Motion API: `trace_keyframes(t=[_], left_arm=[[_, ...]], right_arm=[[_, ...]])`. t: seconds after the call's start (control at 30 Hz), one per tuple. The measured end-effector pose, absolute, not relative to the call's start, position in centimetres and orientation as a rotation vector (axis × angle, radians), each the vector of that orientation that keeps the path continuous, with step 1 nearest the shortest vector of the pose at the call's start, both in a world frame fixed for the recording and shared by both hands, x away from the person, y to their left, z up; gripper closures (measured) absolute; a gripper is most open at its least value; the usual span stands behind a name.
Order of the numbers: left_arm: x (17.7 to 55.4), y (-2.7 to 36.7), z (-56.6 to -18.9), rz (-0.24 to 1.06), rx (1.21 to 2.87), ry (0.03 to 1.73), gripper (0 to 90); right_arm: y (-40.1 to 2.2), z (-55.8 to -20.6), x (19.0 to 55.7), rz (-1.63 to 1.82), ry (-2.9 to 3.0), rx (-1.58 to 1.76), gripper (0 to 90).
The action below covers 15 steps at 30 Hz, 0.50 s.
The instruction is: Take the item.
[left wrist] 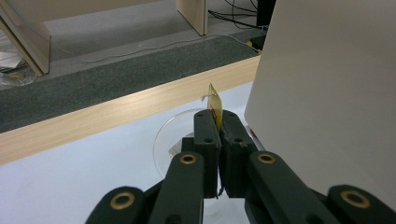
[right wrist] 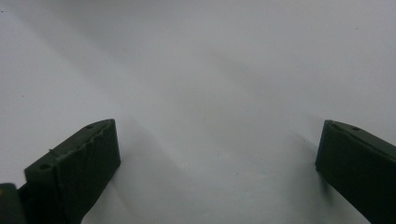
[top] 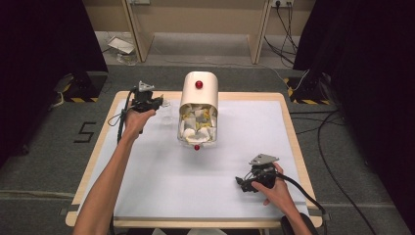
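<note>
Yellow-and-white paper tag (left wrist: 215, 100), small and thin, stands pinched upright between the closed jaws of the left gripper (left wrist: 218, 122) near the far-left corner of the table, w/ its tip poking above the jaw ends. Left gripper (top: 155, 102), held in the person's left hand (top: 135, 119), sits just left of a cream, round-topped dispenser box (top: 198, 88) w/ a red knob (top: 198, 84) on top and a clear front bin (top: 197, 128) packed w/ white and yellow packets; a second red knob (top: 196, 147) shows at the bin's lower edge. In the left gripper view, the box's pale side wall (left wrist: 327, 88) rises just right of the jaws, and a clear round dish (left wrist: 173, 135), possibly glass, lies on the white table cover (left wrist: 70, 177) under the jaw tips. Beyond it runs the light wooden table edge (left wrist: 116, 114), then grey carpet (left wrist: 116, 79). Right gripper (top: 246, 183), in the right hand (top: 277, 191) at the near-right part of the table, is well apart from the box; its jaws stand wide apart over bare white cover (right wrist: 210, 93), gripping nothing.
</note>
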<state>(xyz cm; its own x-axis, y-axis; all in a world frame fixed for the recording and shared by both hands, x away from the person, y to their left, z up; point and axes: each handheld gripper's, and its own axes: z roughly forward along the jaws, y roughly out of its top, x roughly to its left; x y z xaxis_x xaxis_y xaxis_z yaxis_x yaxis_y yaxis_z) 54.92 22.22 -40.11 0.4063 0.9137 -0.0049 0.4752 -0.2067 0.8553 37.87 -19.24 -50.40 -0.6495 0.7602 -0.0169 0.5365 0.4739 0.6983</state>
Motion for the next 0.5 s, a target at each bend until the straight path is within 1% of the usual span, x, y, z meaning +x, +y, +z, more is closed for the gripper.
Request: trace_keyframes(t=[0.43, 0.5], left_arm=[[56.0, 21.6, -41.4, 0.661, 1.866, 1.224, 86.1], [56.1, 21.6, -41.4, 0.653, 1.861, 1.232, 84.5]], right_arm=[[-19.2, -50.4, 37.9, 0.967, 2.400, 1.096, 0.3], [-19.2, -50.4, 37.9, 0.967, 2.400, 1.095, 0.3]])
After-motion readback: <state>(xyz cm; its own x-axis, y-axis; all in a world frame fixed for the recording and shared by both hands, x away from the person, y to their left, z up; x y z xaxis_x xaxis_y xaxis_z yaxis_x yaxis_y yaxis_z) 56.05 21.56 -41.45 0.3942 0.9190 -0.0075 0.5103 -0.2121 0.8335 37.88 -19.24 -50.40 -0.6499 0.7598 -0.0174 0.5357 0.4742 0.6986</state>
